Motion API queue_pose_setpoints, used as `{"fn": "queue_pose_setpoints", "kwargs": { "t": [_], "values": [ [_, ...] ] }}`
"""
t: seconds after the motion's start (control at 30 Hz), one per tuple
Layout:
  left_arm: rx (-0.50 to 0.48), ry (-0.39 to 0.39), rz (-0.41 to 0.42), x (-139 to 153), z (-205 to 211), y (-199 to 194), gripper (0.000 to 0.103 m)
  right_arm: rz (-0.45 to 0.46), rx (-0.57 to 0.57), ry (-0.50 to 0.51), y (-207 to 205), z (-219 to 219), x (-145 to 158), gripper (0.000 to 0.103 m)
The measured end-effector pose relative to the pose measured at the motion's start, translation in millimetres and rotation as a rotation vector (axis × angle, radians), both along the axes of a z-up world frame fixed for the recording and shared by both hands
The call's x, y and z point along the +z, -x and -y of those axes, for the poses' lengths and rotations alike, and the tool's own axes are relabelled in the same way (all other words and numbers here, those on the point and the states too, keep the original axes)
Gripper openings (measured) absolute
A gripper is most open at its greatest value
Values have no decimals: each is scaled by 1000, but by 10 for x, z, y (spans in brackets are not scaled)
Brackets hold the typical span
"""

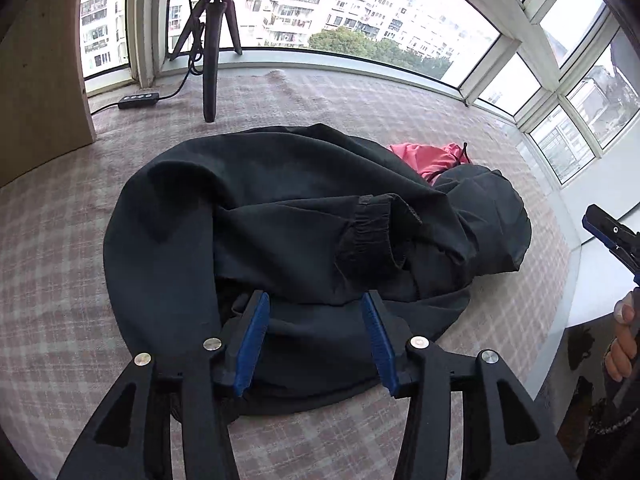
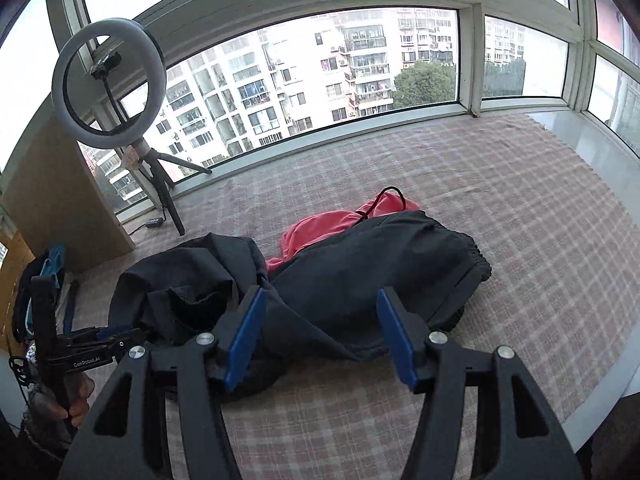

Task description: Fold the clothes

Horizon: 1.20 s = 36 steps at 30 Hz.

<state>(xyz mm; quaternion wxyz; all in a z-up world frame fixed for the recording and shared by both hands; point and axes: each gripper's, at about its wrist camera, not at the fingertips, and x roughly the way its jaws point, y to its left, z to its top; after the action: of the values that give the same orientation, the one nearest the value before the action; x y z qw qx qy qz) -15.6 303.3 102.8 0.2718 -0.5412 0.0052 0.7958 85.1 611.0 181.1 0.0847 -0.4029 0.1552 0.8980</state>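
While both tools hang over the cloth, nothing is gripped.

Left gripper (image 1: 316,340): jaws spread wide, blue pads well apart, holding nothing. It hovers over the near edge of the black garment; whether the tips touch the fabric cannot be told. In the right wrist view it shows at the far left (image 2: 108,330), held in a hand (image 2: 76,400).

Right gripper (image 2: 322,334): jaws likewise wide, nothing between them. It hangs above the near hem of the black garment, no contact to be seen. In the left wrist view only part of it pokes in at the right edge (image 1: 612,236), with fingers (image 1: 622,340) on its handle.

Black garment (image 1: 280,240): a dark piece lying in a loose, rumpled heap, partly doubled over itself. A ribbed elastic cuff (image 1: 368,232) lies on top near the middle. From the right wrist view it spreads broad (image 2: 360,272), its far right edge gathered and elasticated (image 2: 476,260).

Pink garment (image 2: 320,228): crumpled just behind the black one, partly tucked under it, with a dark cord (image 2: 384,200) looping over it.

Surface: a pink and white checked cover (image 2: 520,260) on a broad ledge by the windows (image 2: 360,60).

Tripod (image 2: 160,184): stands far left on the cover, carrying a ring light (image 2: 108,80); a cable remote (image 1: 140,100) lies near its foot.
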Motion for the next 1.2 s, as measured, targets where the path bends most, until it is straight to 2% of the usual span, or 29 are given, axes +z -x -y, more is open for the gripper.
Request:
{"fn": "queue_pose_setpoints", "kwargs": {
  "t": [0.13,0.2,0.27,0.3,0.37,0.43,0.5,0.53,0.63,0.8,0.83,0.87,0.9,0.93,0.97,1.0,1.1,1.2],
  "values": [
    [-64,78,58,-322,-604,222,54,2,-39,27,-58,-293,-152,57],
    [-47,89,115,-477,-701,358,20,14,-48,48,0,-356,-267,57],
    [-6,53,106,-430,-589,424,16,27,-56,68,57,-419,-381,57],
    [13,57,69,-350,-490,430,5,33,-60,78,86,-450,-439,57],
    [44,121,-51,-128,-241,406,3,53,-45,107,192,-411,-590,57],
    [97,139,-126,88,154,412,3,58,17,129,318,-294,-689,57],
    [195,136,-161,279,684,404,3,63,114,136,502,-70,-757,60],
    [247,138,-183,370,959,367,3,66,173,134,606,73,-781,66],
    [403,150,-233,584,1752,204,3,89,315,63,969,583,-864,71],
    [635,157,-253,775,2879,-174,3,245,459,12,1523,1233,-1231,71],
    [670,156,-260,807,3035,-258,3,278,468,-2,1598,1335,-1312,69],
    [705,138,-261,836,3188,-349,3,297,465,-19,1646,1417,-1363,62],
    [744,111,-261,864,3346,-453,3,310,475,-2,1684,1478,-1364,26],
    [779,82,-258,889,3487,-550,3,324,485,14,1722,1539,-1365,5],
    [805,55,-254,908,3599,-631,3,337,495,30,1761,1600,-1366,5],
    [825,43,-256,931,3686,-707,3,299,495,20,1765,1630,-1217,5],
    [870,73,-288,1032,3829,-894,3,183,493,-10,1776,1719,-767,5],
    [902,70,-325,1158,3919,-1028,3,10,478,80,1689,1578,-70,5]
  ]
}}
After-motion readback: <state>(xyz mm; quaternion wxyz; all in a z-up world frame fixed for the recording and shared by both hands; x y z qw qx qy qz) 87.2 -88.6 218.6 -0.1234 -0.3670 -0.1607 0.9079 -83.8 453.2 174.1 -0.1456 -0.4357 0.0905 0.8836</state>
